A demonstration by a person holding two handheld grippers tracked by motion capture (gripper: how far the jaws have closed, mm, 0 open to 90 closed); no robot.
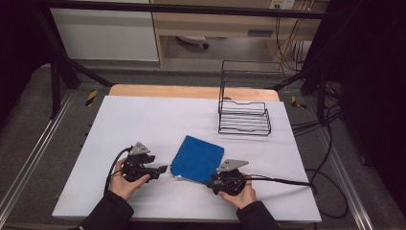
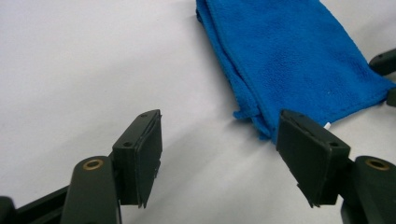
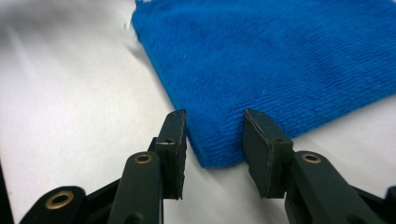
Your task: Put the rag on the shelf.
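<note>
High view: a folded blue cloth (image 1: 197, 159) lies flat on the white desk (image 1: 143, 124), near the front edge and slightly right of centre, its long axis running from about 1 o'clock down to 7 o'clock. The left gripper (image 1: 162, 169) sits at 9 o'clock of the cloth's near corner, jaws pointing toward 3 o'clock and just short of the fabric. The right gripper (image 1: 214, 178) sits at 5 o'clock of the cloth, at its near right corner. In the left gripper view the jaws stand wide apart with nothing between them; the cloth (image 2: 289, 60) lies ahead toward 1 o'clock, its near corner just beside the right-hand pad (image 2: 308, 154), not gripped. In the right gripper view the jaws are partly apart and straddle the near corner of the cloth (image 3: 280, 60); the pads (image 3: 173, 149) stand beside the fabric and do not appear to press on it. Judged from this, the right gripper is nearer a hold, needing only to close on the corner, while the left must advance toward 1 o'clock to reach the edge. A black wire rack (image 1: 244, 117) stands well apart at 1 o'clock of the cloth, and nothing lies between the jaws and the cloth. Cables (image 1: 287, 181) trail off to the right.
</note>
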